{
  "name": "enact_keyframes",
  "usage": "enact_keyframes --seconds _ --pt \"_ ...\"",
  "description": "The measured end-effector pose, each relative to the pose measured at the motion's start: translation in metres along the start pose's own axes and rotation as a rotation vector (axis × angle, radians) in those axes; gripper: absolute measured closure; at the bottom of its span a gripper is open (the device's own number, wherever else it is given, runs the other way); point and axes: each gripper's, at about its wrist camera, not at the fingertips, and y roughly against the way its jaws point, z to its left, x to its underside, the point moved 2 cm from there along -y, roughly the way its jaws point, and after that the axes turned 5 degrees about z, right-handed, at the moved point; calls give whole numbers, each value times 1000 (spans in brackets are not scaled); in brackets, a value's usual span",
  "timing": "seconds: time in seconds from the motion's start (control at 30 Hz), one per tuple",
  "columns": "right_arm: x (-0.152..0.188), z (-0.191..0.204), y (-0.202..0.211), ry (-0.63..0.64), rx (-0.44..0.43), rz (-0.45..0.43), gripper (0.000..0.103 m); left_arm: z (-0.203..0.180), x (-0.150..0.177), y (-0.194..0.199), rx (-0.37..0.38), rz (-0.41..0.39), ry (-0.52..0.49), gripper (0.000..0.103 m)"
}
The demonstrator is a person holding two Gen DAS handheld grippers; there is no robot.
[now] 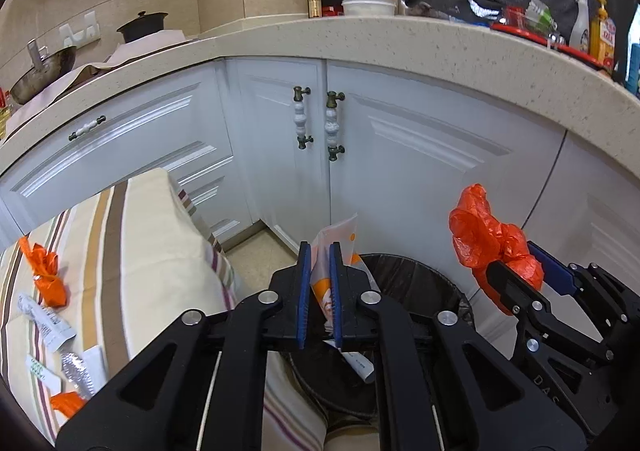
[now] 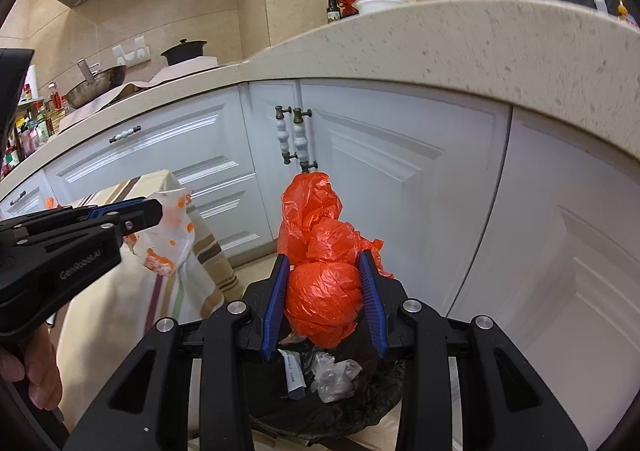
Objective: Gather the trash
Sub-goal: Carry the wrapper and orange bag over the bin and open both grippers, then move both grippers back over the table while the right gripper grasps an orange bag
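In the left wrist view my left gripper (image 1: 320,251) is shut on a white wrapper with orange print (image 1: 338,237), held over a black-lined trash bin (image 1: 420,275). To its right, my right gripper (image 1: 516,261) grips a crumpled orange plastic bag (image 1: 480,235). The right wrist view shows that gripper (image 2: 324,259) shut on the orange bag (image 2: 320,299) directly above the bin (image 2: 360,411), which holds a white tube (image 2: 294,375) and clear plastic (image 2: 332,375). The left gripper (image 2: 148,213) and its wrapper (image 2: 168,239) appear at the left.
A table with a striped cloth (image 1: 160,251) stands left of the bin and carries an orange wrapper (image 1: 46,275), a white tube (image 1: 44,323) and foil (image 1: 78,371). White cabinets (image 1: 400,171) under a speckled countertop (image 1: 360,39) close off the far side. A hand (image 2: 40,371) holds the left gripper.
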Motion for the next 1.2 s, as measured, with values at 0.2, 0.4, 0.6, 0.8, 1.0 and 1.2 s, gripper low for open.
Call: enact_keyframes --seconds 0.2,0.4,0.6,0.8,1.0,1.2 --pt "3 -9 -14 -12 25 9 47 0 1 -17 -30 19 13 56" --pt "3 -5 -11 -20 20 9 47 8 0 -10 -35 6 22 49" --pt "-2 16 -1 -7 -12 -7 46 31 0 16 -50 -30 56 43" --pt "-8 55 11 25 -95 -19 45 70 10 48 -90 -45 98 39" --pt "-10 109 19 93 -192 -14 44 127 34 82 -196 -64 150 36" --pt "-9 162 26 169 -278 -5 44 190 65 107 -292 -38 233 36"
